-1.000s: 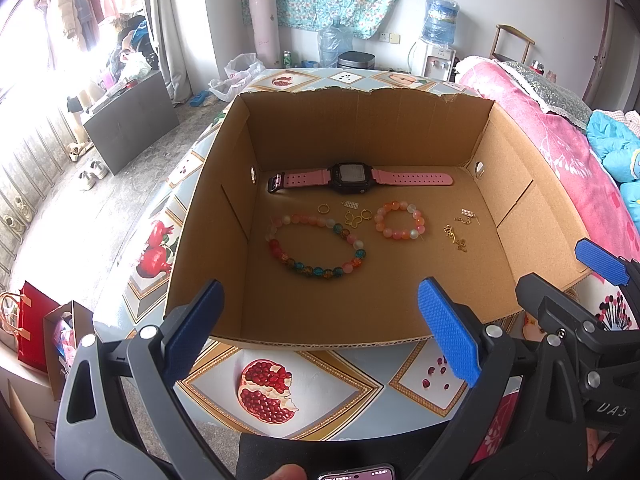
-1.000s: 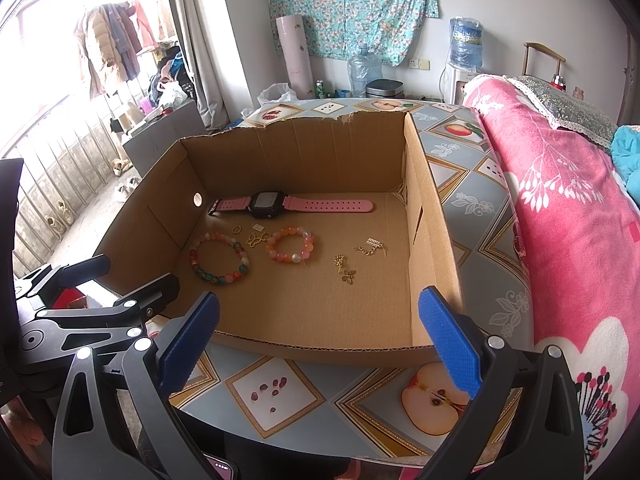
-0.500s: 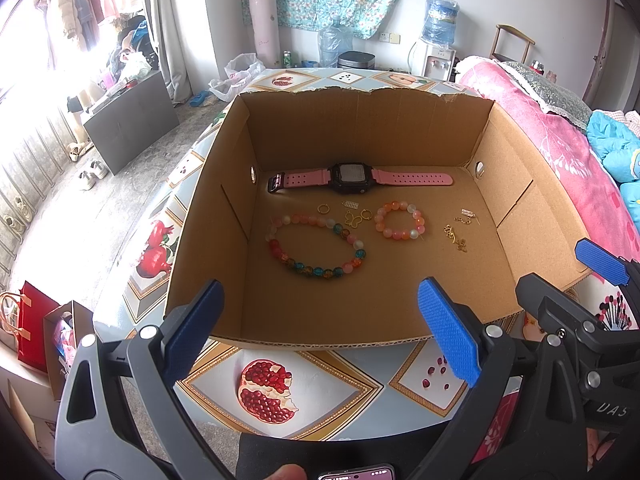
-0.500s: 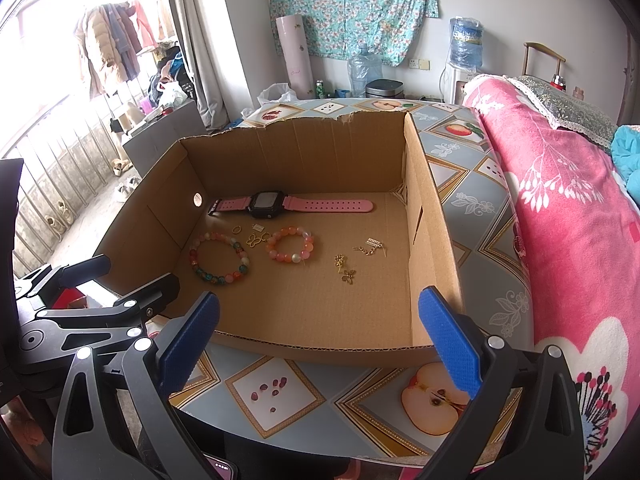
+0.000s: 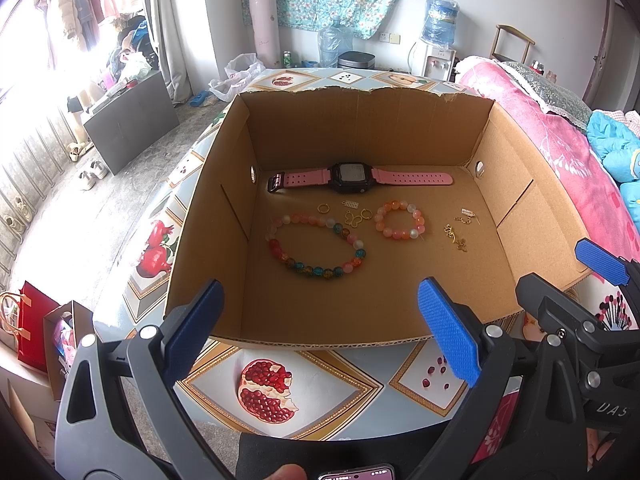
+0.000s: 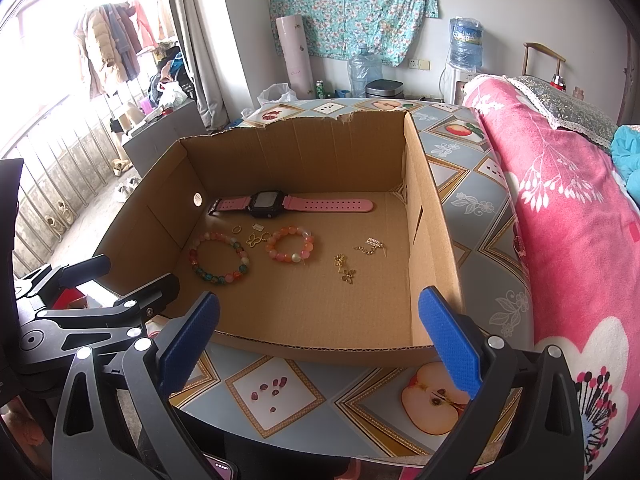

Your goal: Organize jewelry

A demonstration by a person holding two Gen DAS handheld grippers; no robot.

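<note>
- Left wrist view: pink watch (image 5: pixel 352 178) lies flat at the far wall of the cardboard box (image 5: pixel 516 184), strap running left to right.
- Left gripper (image 5: pixel 320 328) and right gripper (image 6: pixel 320 328): fingers spread, holding nothing, near the box's front edge.

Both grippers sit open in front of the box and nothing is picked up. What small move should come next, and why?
Probably reach the right gripper forward over the cardboard box's near wall toward the gold earrings. It is open, empty and outside the box, and those pieces lie loose on its side. The left gripper is equally open and empty.
</note>
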